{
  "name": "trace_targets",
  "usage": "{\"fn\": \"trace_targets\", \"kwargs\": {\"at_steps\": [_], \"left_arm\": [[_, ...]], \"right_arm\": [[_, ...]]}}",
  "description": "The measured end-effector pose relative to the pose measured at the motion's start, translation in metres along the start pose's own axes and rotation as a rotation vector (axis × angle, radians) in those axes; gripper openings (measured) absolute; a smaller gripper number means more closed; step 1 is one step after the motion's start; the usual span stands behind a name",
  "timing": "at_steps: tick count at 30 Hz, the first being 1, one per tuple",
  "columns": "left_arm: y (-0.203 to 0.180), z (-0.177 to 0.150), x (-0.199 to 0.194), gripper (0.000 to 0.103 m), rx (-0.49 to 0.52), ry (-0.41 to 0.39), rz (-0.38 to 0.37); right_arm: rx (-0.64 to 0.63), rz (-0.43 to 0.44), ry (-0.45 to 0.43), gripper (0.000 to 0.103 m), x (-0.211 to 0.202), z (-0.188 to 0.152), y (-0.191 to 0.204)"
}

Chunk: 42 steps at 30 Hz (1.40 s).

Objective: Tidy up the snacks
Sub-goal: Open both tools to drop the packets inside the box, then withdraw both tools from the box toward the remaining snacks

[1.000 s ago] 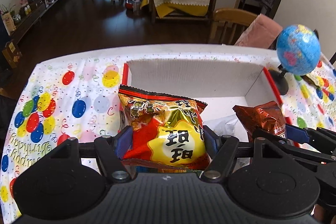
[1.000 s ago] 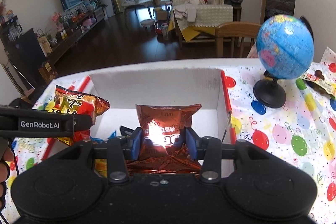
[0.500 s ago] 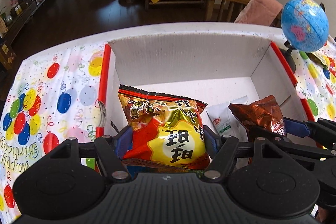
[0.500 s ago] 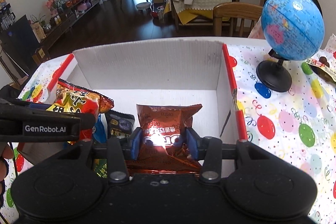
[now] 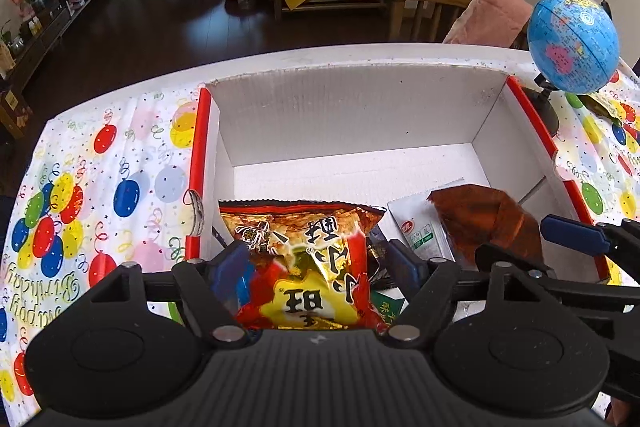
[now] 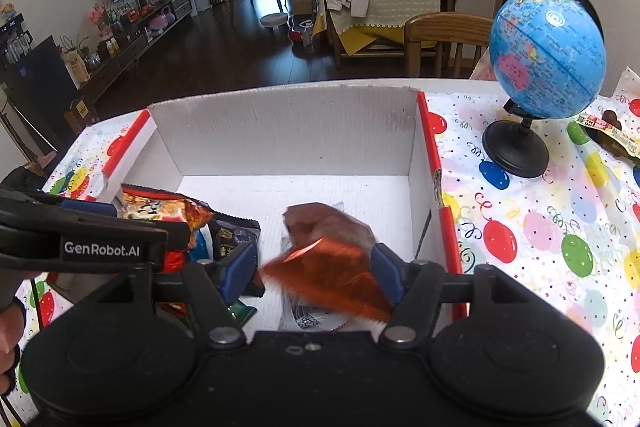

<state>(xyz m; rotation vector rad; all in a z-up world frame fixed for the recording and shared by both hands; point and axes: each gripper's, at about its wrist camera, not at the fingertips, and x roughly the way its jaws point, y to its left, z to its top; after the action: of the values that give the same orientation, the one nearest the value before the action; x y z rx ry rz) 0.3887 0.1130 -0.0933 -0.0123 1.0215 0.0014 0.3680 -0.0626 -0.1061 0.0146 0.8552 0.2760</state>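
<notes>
A white cardboard box (image 5: pixel 352 115) with red edges stands on the balloon tablecloth. My left gripper (image 5: pixel 318 267) hangs over its near left part, and its jaws are opening. The red-and-gold snack bag (image 5: pixel 304 259) sags between them, with a gap on its right side. My right gripper (image 6: pixel 312 267) is over the near right part, and its jaws are opening wide too. The brown foil bag (image 6: pixel 328 259) between them is blurred and tipping, and the pads do not press on it. In the box, a white packet (image 5: pixel 416 231) and a dark packet (image 6: pixel 232 235) lie under them.
A blue globe (image 6: pixel 548 55) on a black stand sits on the table right of the box. A loose snack wrapper (image 6: pixel 608 135) lies beyond it at the far right. A wooden chair (image 6: pixel 444 31) stands behind the table. The far half of the box floor is bare.
Both grippers' jaws have widened. The brown bag was held upright and is now tilting and falling. The red-and-gold bag has slid lower between the left fingers.
</notes>
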Motion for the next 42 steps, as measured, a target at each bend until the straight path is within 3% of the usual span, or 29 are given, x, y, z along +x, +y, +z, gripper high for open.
{"fn": "trace_targets", "kwargs": {"at_steps": [2,6,16,27,32,42], "left_arm": [[-0.001,-0.001,-0.006,0.078,0.002,-0.009,0.003],[0.0,-0.003,-0.021,0.08,-0.013,-0.029,-0.006],[-0.009,-0.016,-0.068,0.082,-0.028,-0.094,-0.018],[-0.021,-0.046,-0.12,0.09,-0.048,-0.148,-0.06],[-0.027,-0.062,-0.143,0.098,-0.04,-0.179,-0.088],[-0.029,-0.093,-0.175,0.102,-0.089,-0.214,-0.133]], "right_arm": [[0.001,0.004,-0.006,0.065,-0.005,0.0,0.0],[0.015,0.003,-0.033,0.078,-0.02,-0.002,-0.002],[0.026,0.024,-0.101,0.086,-0.066,-0.008,-0.004],[0.019,0.051,-0.146,0.088,-0.116,-0.03,-0.011],[0.021,0.067,-0.159,0.089,-0.135,-0.04,-0.014],[0.003,0.108,-0.187,0.091,-0.169,-0.065,-0.02]]}}
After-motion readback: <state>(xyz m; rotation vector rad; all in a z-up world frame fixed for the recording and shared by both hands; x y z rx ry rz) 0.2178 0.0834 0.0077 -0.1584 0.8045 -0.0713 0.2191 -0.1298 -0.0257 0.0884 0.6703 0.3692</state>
